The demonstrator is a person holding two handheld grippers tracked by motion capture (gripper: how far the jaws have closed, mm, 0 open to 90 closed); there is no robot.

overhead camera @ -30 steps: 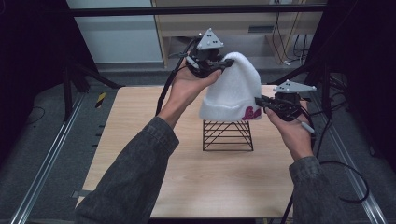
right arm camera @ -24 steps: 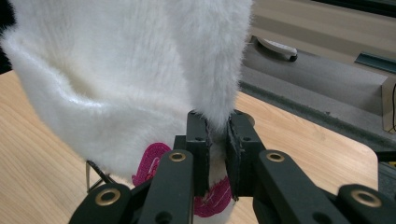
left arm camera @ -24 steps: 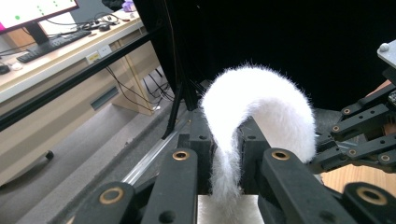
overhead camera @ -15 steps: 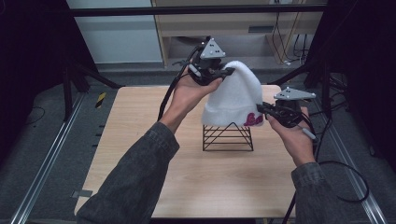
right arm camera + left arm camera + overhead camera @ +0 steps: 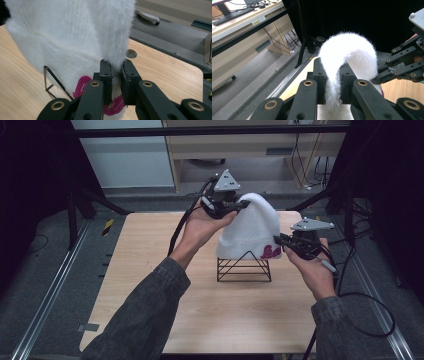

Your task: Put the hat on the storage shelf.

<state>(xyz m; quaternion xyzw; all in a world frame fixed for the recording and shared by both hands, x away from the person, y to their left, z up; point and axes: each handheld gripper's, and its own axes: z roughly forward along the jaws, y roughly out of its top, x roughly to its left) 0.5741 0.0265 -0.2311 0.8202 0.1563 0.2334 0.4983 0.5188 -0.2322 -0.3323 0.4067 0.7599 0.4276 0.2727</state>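
Basically white hat [image 5: 252, 227] sits upright over wire stand [image 5: 244, 268] mid-bench [image 5: 150, 270], long axis vertical. Left hand-held gripper [image 5: 240, 206] pinches its crown from above-left; right hand-held gripper [image 5: 281, 241] pinches the brim's right edge, nearer the stand.

No readable text, brand, number or sign is found in any view. A pink embroidered mark [image 5: 86, 83] is seen on the lower edge of the fluffy white knitted hat [image 5: 252, 227], but its shape cannot be read as letters. Small pale labels [image 5: 259, 21] are fixed to the front edge of the light wooden desk [image 5: 242, 17] in the left gripper view, and a yellow-and-black striped marking [image 5: 107, 226] lies on the grey floor beside the wooden table [image 5: 150, 250], yet nothing on them can be made out.
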